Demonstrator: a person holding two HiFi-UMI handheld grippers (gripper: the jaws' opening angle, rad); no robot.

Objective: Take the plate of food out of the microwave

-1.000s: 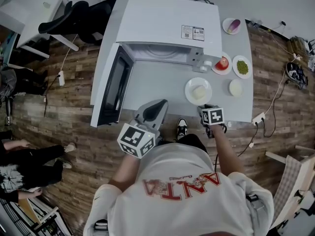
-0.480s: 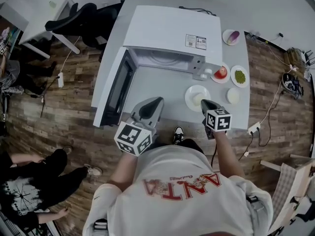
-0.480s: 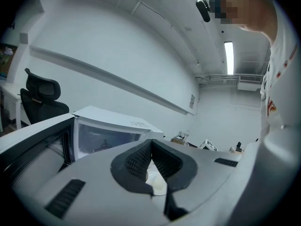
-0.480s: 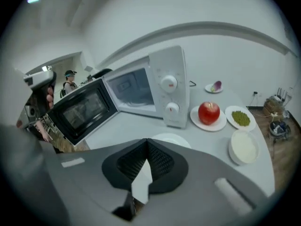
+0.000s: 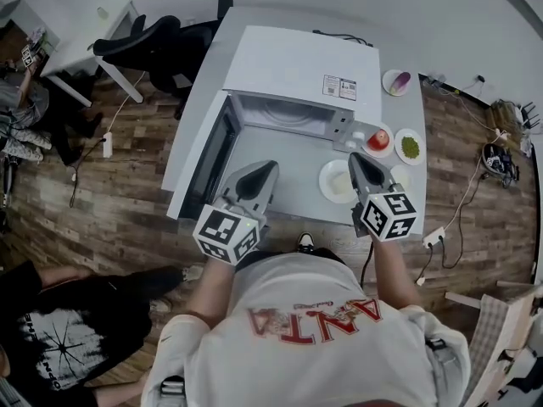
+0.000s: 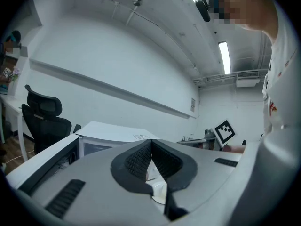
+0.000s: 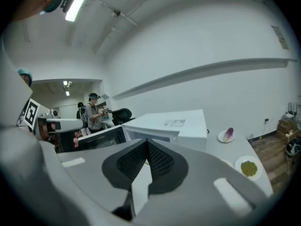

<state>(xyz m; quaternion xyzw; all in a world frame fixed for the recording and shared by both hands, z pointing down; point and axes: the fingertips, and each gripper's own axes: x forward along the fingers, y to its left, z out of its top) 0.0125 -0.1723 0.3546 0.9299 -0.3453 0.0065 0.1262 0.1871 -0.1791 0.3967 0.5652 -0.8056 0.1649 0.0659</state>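
Now plate of food (image 5: 333, 183) apparently just beside right gripper (image 5: 355, 158), jaws pressed together.

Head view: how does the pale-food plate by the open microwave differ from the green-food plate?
The pale-food plate looks larger than the green-food plate. The pale-food plate lies before the open microwave; the green-food plate stands to the microwave's right. Both are round, white, on the grey table.
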